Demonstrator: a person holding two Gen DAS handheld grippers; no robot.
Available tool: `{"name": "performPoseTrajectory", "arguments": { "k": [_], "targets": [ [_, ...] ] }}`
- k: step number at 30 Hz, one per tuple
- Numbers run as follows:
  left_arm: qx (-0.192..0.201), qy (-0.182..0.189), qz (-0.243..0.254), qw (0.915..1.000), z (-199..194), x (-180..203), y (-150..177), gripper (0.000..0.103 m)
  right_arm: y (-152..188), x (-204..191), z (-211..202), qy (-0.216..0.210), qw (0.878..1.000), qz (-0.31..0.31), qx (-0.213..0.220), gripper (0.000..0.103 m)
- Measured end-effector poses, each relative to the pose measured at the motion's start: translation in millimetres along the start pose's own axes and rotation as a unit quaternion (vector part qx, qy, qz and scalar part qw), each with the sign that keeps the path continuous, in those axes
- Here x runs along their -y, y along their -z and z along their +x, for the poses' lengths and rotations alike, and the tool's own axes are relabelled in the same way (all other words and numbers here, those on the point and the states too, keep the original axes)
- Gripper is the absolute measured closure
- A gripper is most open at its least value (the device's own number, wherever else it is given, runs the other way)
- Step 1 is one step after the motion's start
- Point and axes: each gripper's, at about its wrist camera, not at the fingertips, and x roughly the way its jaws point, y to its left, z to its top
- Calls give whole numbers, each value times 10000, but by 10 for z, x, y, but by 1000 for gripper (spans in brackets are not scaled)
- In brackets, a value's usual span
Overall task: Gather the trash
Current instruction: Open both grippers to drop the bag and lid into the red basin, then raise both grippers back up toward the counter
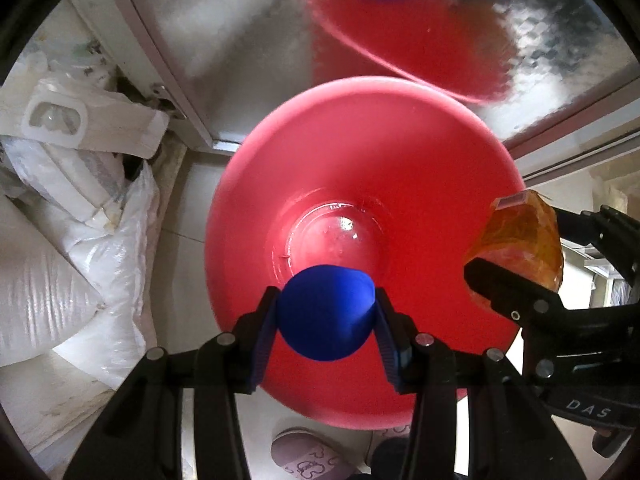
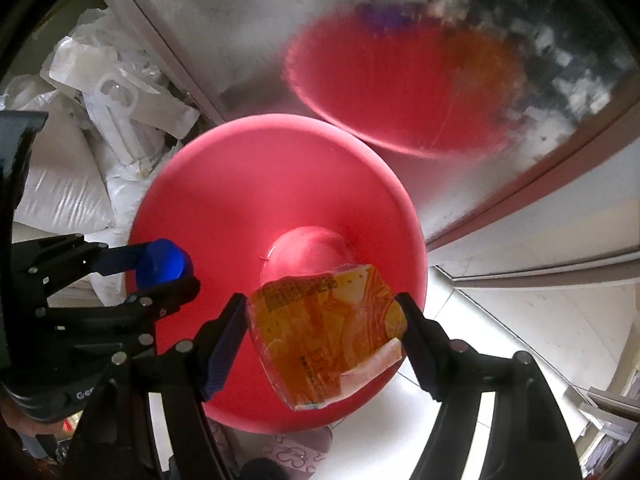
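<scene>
A red bin (image 1: 360,128) stands on the floor below both grippers, and I look straight down into it. My left gripper (image 1: 326,292) is shut on a round blue cap (image 1: 326,316) above the bin's near side. My right gripper (image 2: 322,300) is shut on a crumpled orange packet (image 2: 328,328) over the bin's right rim. From the left wrist the orange packet (image 1: 520,232) and right gripper (image 1: 532,248) show at the right. From the right wrist the blue cap (image 2: 162,262) and left gripper (image 2: 160,272) show at the left, over the red bin (image 2: 240,184). Something clear and shiny (image 1: 336,236) lies at the bin's bottom.
White sacks (image 1: 60,260) and bags are piled left of the bin. A frosted glass door (image 1: 240,40) in a metal frame stands behind it and mirrors the bin. A person's slipper (image 1: 304,456) is on the pale floor at the near edge.
</scene>
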Motion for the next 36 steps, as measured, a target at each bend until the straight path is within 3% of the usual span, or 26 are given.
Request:
{"name": "performPoseTrajectory", "arguments": {
  "k": [13,17,21,22,25,32,36],
  "targets": [
    [-65,-157,-144,9998,126,-70,-19,59,-28,-2,122,119,9999,73,24,23],
    [-32,-138,-167,9998,72,-120,-13,59,-24,14,24,91,9998,58,144,6],
    [66,-77,-132,9999,-98,-148,10,43,-14,17,-139,44,9996,76,276,2],
    [63,-70,-118,9999,-146,-149,16,35,-13,17,-182,38,9995,99,287,2],
    [180,-164,-39,9997,-378,-160,54,21,1,21,-380,60,9993,169,319,2],
    [302,-147,-136,9993,-1351,-98,158,20,56,-116,-1188,74,9983,356,456,2],
    [358,-162,-141,9991,-2040,-39,241,20,107,-255,-1895,-27,9978,410,512,2]
  ]
}}
